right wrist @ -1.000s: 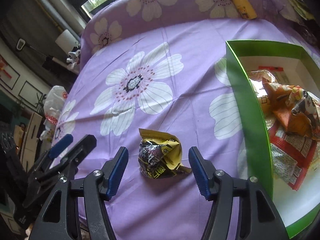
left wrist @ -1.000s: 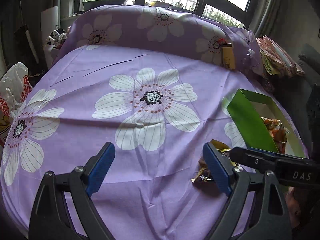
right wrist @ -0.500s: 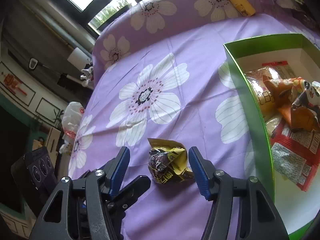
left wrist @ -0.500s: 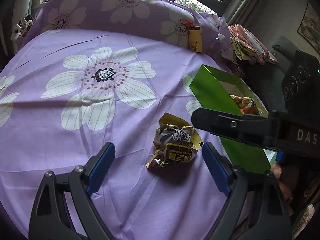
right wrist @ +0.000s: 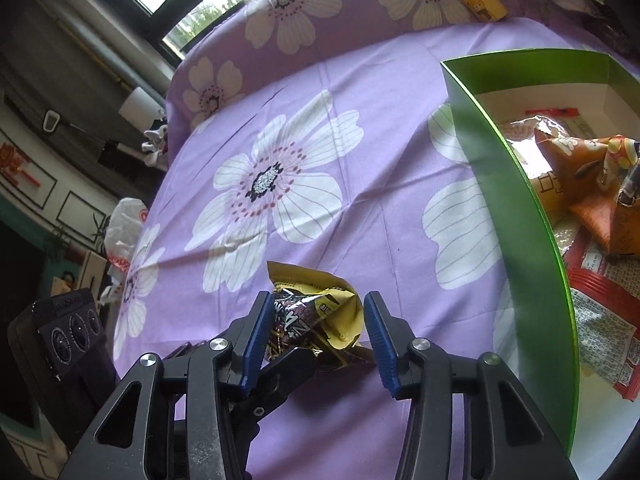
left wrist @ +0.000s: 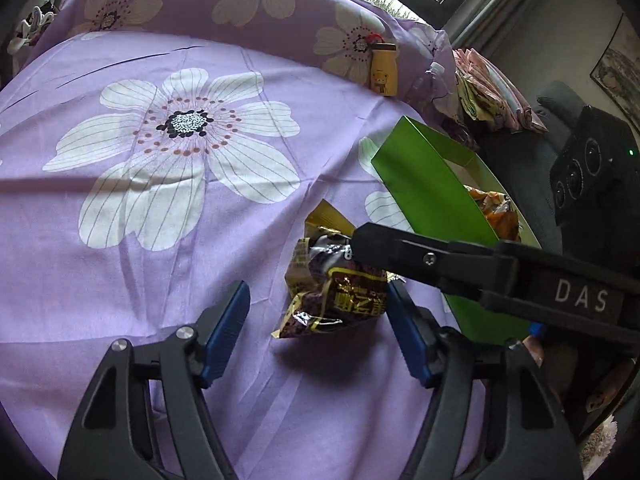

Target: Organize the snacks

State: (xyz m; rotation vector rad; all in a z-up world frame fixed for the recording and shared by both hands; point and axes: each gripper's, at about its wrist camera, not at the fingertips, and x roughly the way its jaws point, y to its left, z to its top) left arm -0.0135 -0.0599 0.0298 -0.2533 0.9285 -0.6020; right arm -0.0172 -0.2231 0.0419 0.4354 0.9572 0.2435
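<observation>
A: Where is the snack packet?

B: On the purple flowered cloth, just left of the green box that holds other snacks.

A: And the claws?

B: The right gripper is closing around the packet, its left pad touching the wrapper, its right pad just clear. The left gripper is also closing; its right pad touches the packet, its left pad stands apart.

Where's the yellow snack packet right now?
On the purple cloth, the yellow snack packet sits left of the green box, between the closing right gripper's jaws.
</observation>
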